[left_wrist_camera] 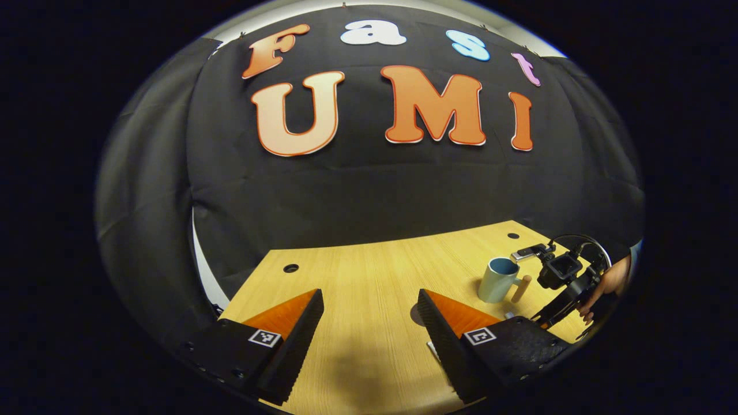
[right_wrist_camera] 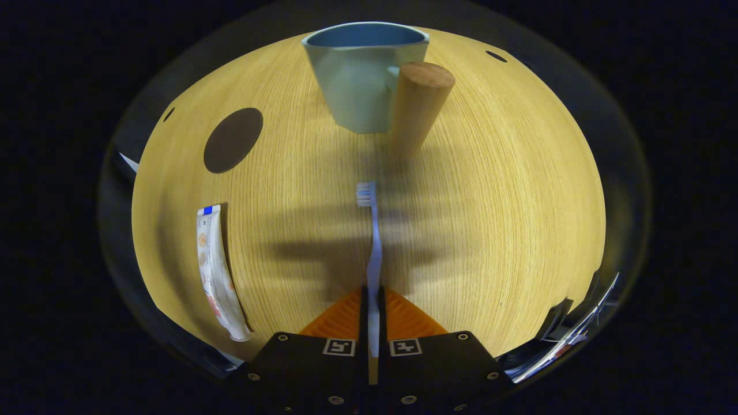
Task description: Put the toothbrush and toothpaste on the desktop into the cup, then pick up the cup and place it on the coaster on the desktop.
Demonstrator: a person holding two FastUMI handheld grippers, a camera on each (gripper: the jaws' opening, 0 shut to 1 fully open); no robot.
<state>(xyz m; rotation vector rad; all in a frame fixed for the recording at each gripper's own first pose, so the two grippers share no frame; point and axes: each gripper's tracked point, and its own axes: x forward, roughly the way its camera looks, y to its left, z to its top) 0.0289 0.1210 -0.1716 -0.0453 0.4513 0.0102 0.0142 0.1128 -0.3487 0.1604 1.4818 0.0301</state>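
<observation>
Wooden tabletop [right_wrist_camera: 490, 230] carries the cup [right_wrist_camera: 360, 80] toward its far edge, toothpaste [right_wrist_camera: 216, 271] near its left edge, while the right gripper [right_wrist_camera: 373, 323] pinches the light, stiff toothbrush [right_wrist_camera: 373, 242] by its handle end and the left gripper [left_wrist_camera: 369, 323] stands spread, holding nothing.

In the right gripper view the right gripper [right_wrist_camera: 372, 300] is clamped on the toothbrush [right_wrist_camera: 373, 242], whose head points toward the cup [right_wrist_camera: 362, 75]. Bare desk [right_wrist_camera: 490, 202] lies between brush head and cup — nothing stands in that lane. The cup's wooden handle [right_wrist_camera: 418, 106] juts out on the near right side, narrowing the approach there. The toothpaste [right_wrist_camera: 216, 271] lies well to the left, and the coaster [right_wrist_camera: 233, 140] farther up on the left, flat — both apart from the lane. In the left gripper view the left gripper [left_wrist_camera: 369, 323] hangs with fingers wide apart over bare desk.
</observation>
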